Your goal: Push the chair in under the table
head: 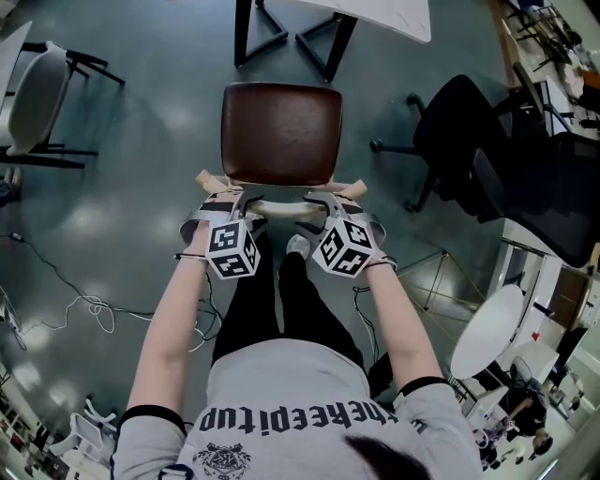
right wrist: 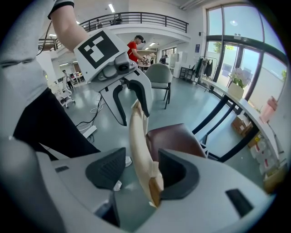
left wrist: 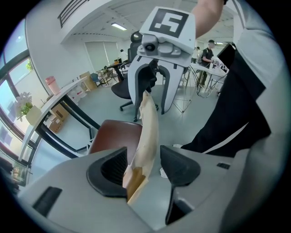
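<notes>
The chair with a brown seat (head: 281, 131) stands on the floor just short of the white table (head: 375, 14). Both my grippers straddle its pale wooden backrest rail (head: 281, 203), which curves along the seat's near edge. My left gripper (head: 228, 202) sits over the rail's left end and my right gripper (head: 333, 202) over its right end. In the left gripper view the rail (left wrist: 148, 132) lies between the open jaws of the left gripper (left wrist: 143, 166), close to the left pad. In the right gripper view the rail (right wrist: 138, 141) leans near the right pad, and the right gripper (right wrist: 141, 170) stands open.
A black office chair (head: 459, 141) stands to the right of the brown chair, a grey chair (head: 37, 94) far left. Cables (head: 75, 305) trail over the floor at left. A round white table (head: 492, 328) is at the lower right. The person's shoe (head: 298, 246) is just behind the backrest.
</notes>
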Demonstrator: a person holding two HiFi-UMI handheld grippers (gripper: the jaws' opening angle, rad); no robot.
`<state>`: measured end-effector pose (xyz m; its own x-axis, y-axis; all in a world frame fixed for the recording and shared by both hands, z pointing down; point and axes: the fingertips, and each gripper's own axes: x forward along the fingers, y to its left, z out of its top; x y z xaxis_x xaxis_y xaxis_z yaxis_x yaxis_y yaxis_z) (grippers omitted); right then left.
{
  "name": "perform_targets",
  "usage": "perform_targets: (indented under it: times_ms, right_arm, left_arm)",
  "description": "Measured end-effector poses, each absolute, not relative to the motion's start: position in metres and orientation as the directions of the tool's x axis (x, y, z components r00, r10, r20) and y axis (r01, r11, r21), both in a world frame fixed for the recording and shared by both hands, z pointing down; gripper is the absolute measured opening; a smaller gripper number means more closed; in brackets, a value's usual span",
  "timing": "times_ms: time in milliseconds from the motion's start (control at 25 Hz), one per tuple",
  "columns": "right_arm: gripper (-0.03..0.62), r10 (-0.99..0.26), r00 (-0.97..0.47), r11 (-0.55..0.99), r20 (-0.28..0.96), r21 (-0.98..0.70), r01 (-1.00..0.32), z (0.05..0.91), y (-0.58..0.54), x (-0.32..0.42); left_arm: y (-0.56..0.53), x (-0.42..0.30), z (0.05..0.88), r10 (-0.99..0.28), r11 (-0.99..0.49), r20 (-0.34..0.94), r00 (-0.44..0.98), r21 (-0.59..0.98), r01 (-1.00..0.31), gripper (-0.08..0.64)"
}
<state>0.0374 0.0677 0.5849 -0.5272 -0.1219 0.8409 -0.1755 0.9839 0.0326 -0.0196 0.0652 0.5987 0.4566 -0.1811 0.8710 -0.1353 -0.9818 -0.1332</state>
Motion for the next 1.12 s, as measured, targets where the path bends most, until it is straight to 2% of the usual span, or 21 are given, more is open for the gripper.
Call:
perform_targets:
  times_ms: [360,760,880,1120]
  right_arm:
    - [0.224,-0.099,-0.506,0.986,0.857,0.018,-0.163,0.595,0.068,0.038]
    - [0.222,-0.098,-0.462,0.991,0.881,0.045,-0.123,0.600,0.068,0.041]
    - [0.193,-0.122,-0.448,0.989,0.886,0.073,-0.125,0.601,0.063,0.042]
    - [0.181,-0.133,-0.457,0.990,0.880,0.094,-0.107,0.601,0.063,0.040]
  left_arm:
    - [0.061,-0.017,0.604,-0.156,-0.987,0.877,0.455,-0.117,-0.113,0.225]
    - [0.060,-0.017,0.612,-0.168,-0.986,0.905,0.391,-0.155,-0.065,0.225]
    - [0.059,-0.017,0.613,-0.149,-0.989,0.912,0.383,-0.136,-0.060,0.224]
    - [0.059,-0.019,0.613,-0.134,-0.991,0.914,0.382,-0.129,-0.038,0.212]
